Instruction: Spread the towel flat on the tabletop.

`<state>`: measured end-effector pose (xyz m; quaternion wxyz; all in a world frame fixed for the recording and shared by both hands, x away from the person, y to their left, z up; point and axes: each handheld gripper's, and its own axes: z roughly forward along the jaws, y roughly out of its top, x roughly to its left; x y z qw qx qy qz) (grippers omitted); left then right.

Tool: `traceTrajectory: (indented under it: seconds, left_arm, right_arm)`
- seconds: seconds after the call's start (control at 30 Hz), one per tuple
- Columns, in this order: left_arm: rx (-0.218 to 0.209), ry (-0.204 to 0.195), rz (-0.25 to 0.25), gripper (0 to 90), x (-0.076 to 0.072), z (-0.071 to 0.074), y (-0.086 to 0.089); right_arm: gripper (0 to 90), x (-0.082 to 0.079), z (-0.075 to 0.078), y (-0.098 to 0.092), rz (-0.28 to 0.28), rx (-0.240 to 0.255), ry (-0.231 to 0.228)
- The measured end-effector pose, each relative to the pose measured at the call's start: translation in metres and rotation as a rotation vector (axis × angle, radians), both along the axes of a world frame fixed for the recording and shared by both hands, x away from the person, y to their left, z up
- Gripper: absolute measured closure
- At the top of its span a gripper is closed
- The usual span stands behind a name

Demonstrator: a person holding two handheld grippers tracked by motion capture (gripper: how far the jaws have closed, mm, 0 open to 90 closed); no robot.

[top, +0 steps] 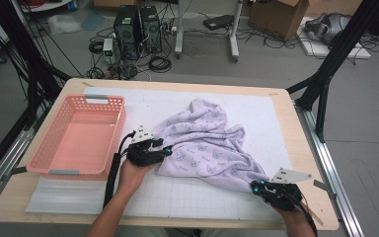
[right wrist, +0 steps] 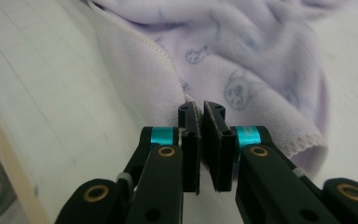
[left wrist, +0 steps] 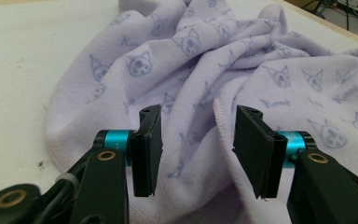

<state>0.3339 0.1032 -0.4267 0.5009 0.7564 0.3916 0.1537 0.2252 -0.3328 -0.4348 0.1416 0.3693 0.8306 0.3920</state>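
Pinching towel (right wrist: 168,88) edge: R gripper (right wrist: 204,109); L gripper (left wrist: 198,140) spread over folds; basket (top: 79,133) beside.

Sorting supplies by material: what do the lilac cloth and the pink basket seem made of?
The lilac cloth looks like soft, matt terry or microfibre fabric: fuzzy nap, stitched hem, printed cat faces, limp folds. The pink basket seems moulded plastic with a slight sheen: rigid perforated walls, uniform colour.

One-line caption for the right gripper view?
Right gripper shut on the hem of the lilac towel lying on the white mat.
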Motion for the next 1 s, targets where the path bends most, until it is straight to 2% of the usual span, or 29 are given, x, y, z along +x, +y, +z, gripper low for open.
traceTrajectory:
  seconds: [0.03, 0.13, 0.17, 0.2, 0.23, 0.37, 0.47, 0.53, 0.6, 0.63, 0.7, 0.73, 0.77, 0.8, 0.93, 1.0]
  left_arm:
    - [-0.006, -0.001, 0.007, 51.7, 0.001, 0.000, 0.001]
    - [-0.011, -0.002, 0.010, 51.7, 0.002, -0.001, 0.000]
    - [-0.016, 0.005, 0.007, 51.7, 0.003, -0.002, -0.001]
    - [-0.013, 0.012, 0.004, 51.7, 0.004, -0.003, -0.003]
    - [-0.014, 0.019, 0.001, 51.7, 0.006, -0.004, -0.006]
    - [-0.005, 0.030, -0.020, 51.7, 0.011, -0.006, -0.019]
    - [0.024, 0.066, -0.048, 51.4, 0.017, -0.009, -0.033]
    - [0.045, 0.096, -0.072, 50.4, 0.019, -0.014, -0.042]
    - [0.053, 0.110, -0.092, 52.2, 0.018, -0.016, -0.049]
    - [0.067, 0.109, -0.112, 57.0, 0.017, -0.017, -0.050]
    - [0.105, 0.105, -0.142, 75.2, 0.013, -0.017, -0.052]
    - [0.120, 0.100, -0.142, 84.1, 0.011, -0.016, -0.051]
    - [0.123, 0.097, -0.143, 85.6, 0.009, -0.014, -0.049]
    - [0.117, 0.098, -0.136, 86.5, 0.006, -0.013, -0.046]
    - [0.100, 0.087, -0.150, 87.5, -0.011, -0.009, -0.030]
    - [0.075, 0.086, -0.152, 87.7, -0.021, -0.010, -0.022]
  right_arm:
    - [85.1, -0.003, 0.000, -0.005, -0.010, -0.010, -0.006]
    - [84.3, -0.013, 0.001, -0.025, -0.114, -0.038, 0.005]
    - [81.5, -0.014, 0.003, -0.029, -0.144, -0.033, -0.007]
    - [72.7, -0.014, 0.005, -0.031, -0.169, -0.021, -0.024]
    - [68.1, -0.013, 0.008, -0.031, -0.193, -0.004, -0.039]
    - [60.6, 0.004, 0.022, -0.020, -0.215, 0.058, -0.111]
    - [57.4, 0.025, 0.025, 0.005, -0.162, 0.060, -0.116]
    - [55.6, 0.040, 0.020, 0.027, -0.114, 0.035, -0.092]
    - [55.0, 0.053, 0.011, 0.043, -0.084, 0.027, -0.055]
    - [55.0, 0.061, 0.003, 0.053, -0.063, 0.014, -0.026]
    - [62.1, 0.069, -0.007, 0.068, -0.036, -0.039, 0.004]
    - [69.2, 0.070, -0.010, 0.073, -0.027, -0.067, 0.007]
    - [80.5, 0.070, -0.009, 0.073, -0.011, -0.057, 0.003]
    - [83.8, 0.068, -0.008, 0.073, -0.006, -0.053, 0.011]
    - [85.3, 0.050, -0.003, 0.066, 0.067, -0.020, 0.031]
    - [85.3, 0.039, -0.002, 0.061, 0.100, -0.014, 0.034]
